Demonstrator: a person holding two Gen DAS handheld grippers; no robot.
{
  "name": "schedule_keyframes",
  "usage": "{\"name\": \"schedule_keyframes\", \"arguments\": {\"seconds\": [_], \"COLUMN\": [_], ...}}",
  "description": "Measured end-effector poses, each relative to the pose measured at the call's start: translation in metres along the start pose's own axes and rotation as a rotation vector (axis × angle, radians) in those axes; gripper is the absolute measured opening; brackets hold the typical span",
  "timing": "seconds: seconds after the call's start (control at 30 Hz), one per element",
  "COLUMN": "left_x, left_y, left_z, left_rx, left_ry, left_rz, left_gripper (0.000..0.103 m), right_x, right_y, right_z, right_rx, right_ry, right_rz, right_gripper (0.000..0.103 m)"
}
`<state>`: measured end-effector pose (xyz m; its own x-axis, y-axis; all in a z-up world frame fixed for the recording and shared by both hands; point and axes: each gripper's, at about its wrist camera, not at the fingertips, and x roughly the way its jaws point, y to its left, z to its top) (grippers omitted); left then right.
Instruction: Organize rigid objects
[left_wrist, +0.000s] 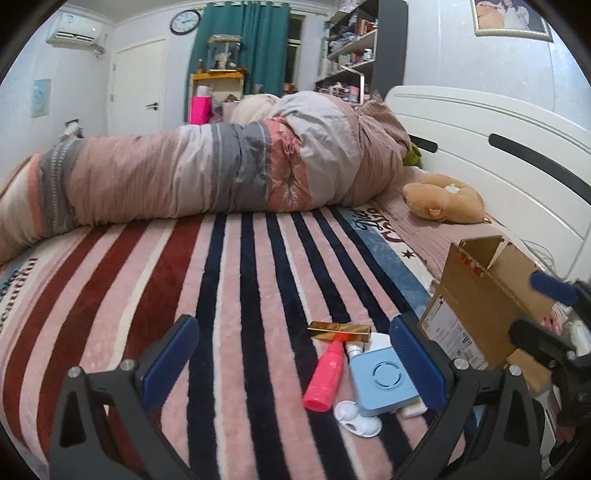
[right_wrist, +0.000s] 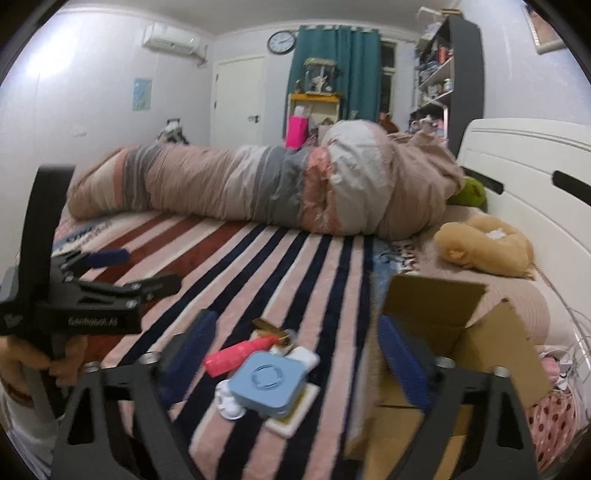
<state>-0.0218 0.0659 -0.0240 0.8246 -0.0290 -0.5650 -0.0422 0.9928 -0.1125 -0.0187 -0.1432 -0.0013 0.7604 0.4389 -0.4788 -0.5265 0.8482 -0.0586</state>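
Blue-padded left claw (left_wrist: 291, 363) and right claw (right_wrist: 295, 362) seemingly spread, gripping nothing.

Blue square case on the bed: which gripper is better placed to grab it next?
Probably the right gripper: the blue square case lies between its open fingers, while it sits near one finger of the left gripper.

The blue square case (right_wrist: 266, 384) covers most of a white-rimmed flat item (right_wrist: 295, 417) beneath it; identity undeterminable. The cardboard box (right_wrist: 461, 332) interior is not visible; the right gripper's finger (right_wrist: 404, 363) hides its near wall. Shelf contents (left_wrist: 351, 44) too small to identify. White twin-cup piece (right_wrist: 229, 402) blurred.
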Motion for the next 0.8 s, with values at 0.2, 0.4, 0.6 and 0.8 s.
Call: {"name": "schedule_keyframes", "arguments": {"seconds": [0.2, 0.4, 0.6, 0.8], "left_x": [0.04, 0.077, 0.092, 0.092], "left_y": [0.041, 0.064, 0.068, 0.077], "left_z": [-0.015, -0.034, -0.041, -0.041], "left_rx": [0.016, -0.027, 0.015, -0.01], "left_ry": [0.065, 0.149, 0.158, 0.112], "left_rz": [-0.045, -0.149, -0.131, -0.189], "left_gripper": [0.103, 0.102, 0.102, 0.102], "right_x": [0.056, 0.121, 0.159, 0.179], "right_y": [0.032, 0.026, 0.013, 0.026], "right_z": [-0.025, -0.054, -0.064, -0.061], "right_rx": [0.035, 0.116, 0.196, 0.147], "right_ry": [0.181, 0.36, 0.432, 0.46], "right_rz": [0.111, -0.009, -0.087, -0.16], "right_gripper": [0.076, 0.076, 0.088, 0.09]}}
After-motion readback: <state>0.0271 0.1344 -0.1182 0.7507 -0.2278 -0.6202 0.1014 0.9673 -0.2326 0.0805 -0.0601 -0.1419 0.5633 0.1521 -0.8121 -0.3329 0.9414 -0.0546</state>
